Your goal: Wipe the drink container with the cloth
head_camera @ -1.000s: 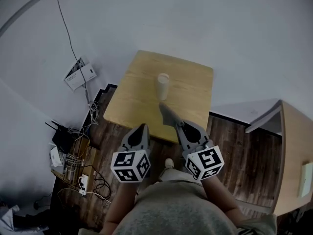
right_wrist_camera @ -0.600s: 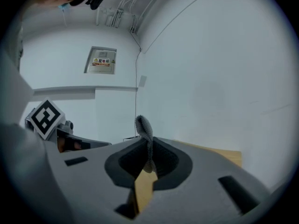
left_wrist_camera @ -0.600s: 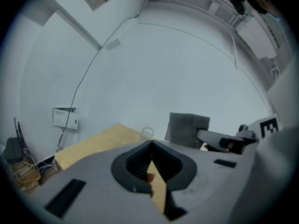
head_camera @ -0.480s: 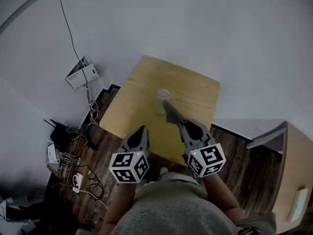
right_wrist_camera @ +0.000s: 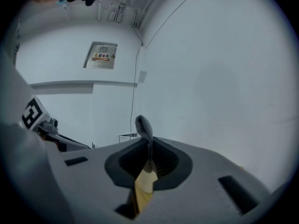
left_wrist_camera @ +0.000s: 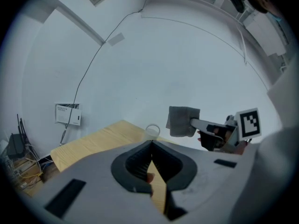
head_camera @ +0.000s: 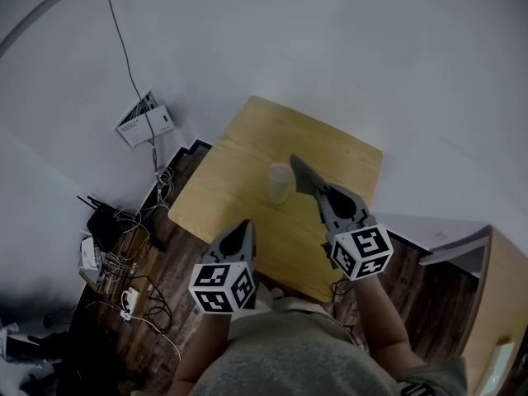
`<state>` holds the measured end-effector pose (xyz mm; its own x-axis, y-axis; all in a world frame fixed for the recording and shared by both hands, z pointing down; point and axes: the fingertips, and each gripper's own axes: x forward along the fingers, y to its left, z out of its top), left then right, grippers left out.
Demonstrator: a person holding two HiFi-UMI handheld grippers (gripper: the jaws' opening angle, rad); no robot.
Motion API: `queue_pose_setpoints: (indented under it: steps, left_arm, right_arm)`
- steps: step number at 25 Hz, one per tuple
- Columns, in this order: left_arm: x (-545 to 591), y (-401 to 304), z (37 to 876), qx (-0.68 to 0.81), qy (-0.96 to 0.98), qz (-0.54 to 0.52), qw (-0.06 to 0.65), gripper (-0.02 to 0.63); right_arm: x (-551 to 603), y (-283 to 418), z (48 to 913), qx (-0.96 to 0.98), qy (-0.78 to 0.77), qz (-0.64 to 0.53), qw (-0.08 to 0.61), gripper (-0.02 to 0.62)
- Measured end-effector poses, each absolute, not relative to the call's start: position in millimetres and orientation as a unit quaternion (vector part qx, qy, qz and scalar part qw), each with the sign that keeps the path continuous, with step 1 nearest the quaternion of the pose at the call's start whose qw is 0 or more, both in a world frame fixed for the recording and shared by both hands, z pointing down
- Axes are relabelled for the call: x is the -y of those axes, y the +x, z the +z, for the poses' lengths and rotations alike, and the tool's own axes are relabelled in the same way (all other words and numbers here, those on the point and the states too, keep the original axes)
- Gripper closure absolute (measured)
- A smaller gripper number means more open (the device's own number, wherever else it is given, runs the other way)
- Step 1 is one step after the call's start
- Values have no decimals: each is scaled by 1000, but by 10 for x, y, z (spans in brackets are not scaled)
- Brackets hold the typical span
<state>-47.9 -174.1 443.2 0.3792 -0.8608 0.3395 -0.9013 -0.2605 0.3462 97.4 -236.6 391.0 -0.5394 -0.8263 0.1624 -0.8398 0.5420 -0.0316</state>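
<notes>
One pale cup (head_camera: 280, 183) stands upright near the middle of the wooden bench (head_camera: 239, 159). A grey cloth (head_camera: 302, 174) hangs just beside it on its right, pinched in the right gripper (head_camera: 313, 188). Nearer the person, the left gripper (head_camera: 244, 226) hovers over the bench's near edge with its jaws pressed together on nothing, well apart from the cup.
</notes>
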Motion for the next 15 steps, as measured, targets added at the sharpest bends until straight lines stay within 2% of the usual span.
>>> queue_pose_setpoints:
  steps: [15]
  left_arm:
    - [2202, -510, 4670, 537, 795, 52, 278, 603]
  right_arm:
    - [3024, 783, 4458, 896, 403, 21, 186, 581]
